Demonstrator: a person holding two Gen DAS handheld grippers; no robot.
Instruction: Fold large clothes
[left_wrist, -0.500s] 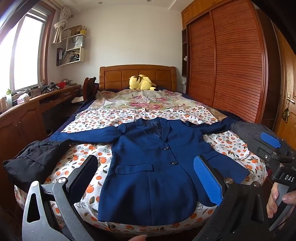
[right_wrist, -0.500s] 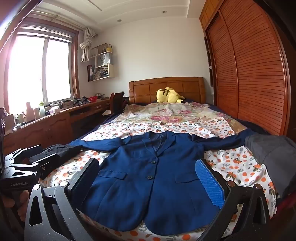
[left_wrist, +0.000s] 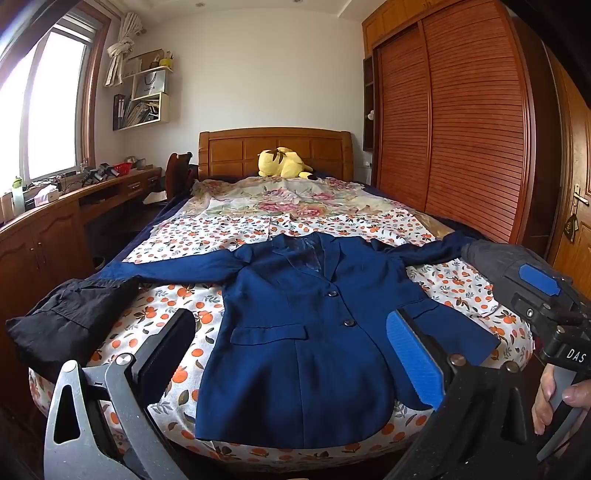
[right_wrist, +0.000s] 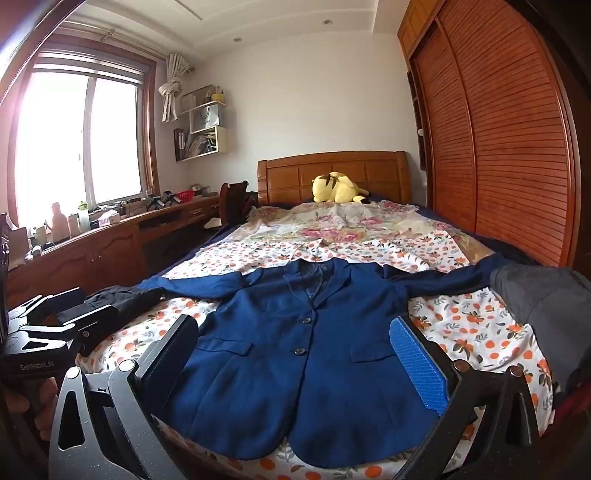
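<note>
Left wrist view: the navy blazer (left_wrist: 303, 332) lies flat, buttoned, at the bed's (left_wrist: 162, 306) foot edge, both the left gripper (left_wrist: 291, 354) and the "DAS"-marked right gripper (left_wrist: 546, 295) empty with jaws spread.

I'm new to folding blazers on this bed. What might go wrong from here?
The navy blue buttoned blazer has its hem at the foot edge of the orange-print bedsheet, so a pull toward you may slide it off. Its left sleeve reaches the crumpled black garment, which could get dragged along.
</note>
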